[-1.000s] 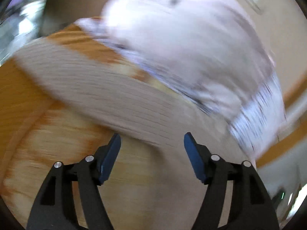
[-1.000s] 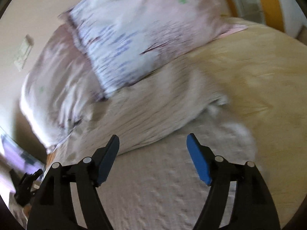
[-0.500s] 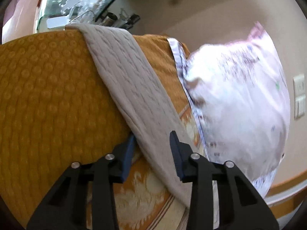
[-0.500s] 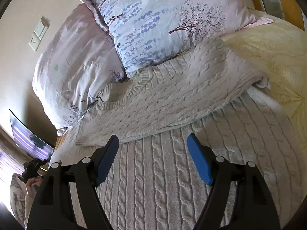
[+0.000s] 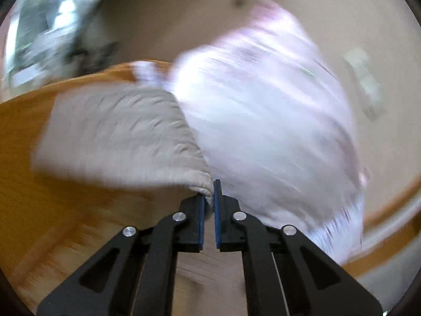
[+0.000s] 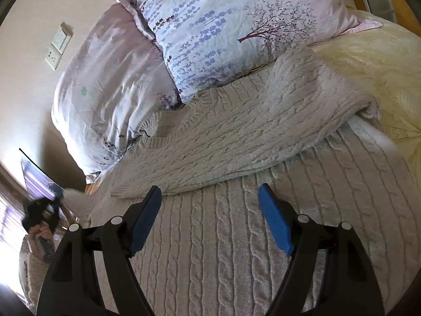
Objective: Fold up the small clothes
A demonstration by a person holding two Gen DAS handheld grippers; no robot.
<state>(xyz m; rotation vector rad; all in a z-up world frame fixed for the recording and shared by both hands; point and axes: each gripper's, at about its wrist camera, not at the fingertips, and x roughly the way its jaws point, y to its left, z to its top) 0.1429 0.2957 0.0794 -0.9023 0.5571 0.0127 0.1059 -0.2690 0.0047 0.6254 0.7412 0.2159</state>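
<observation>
Sweater (image 6: 236, 137): pale grey-beige, cable-knit ribs; sleeve (image 5: 126, 134) same grey-beige, blurred. Front pillow (image 6: 231, 26): pale blue-white, violet flower sprigs, dark purple bare tree, green clover mark. Rear pillow (image 6: 110, 84): pale lilac, green clover, small purple sprigs. Bedspread (image 6: 389, 60): cream-yellow, faint leaf pattern; orange-gold in left wrist view (image 5: 39, 210). Wall (image 6: 31, 26): beige; switch plates (image 6: 58, 46) white. Right gripper (image 6: 209, 205): black frame, blue pads. Left gripper (image 5: 209, 197): black, blue pads.
</observation>
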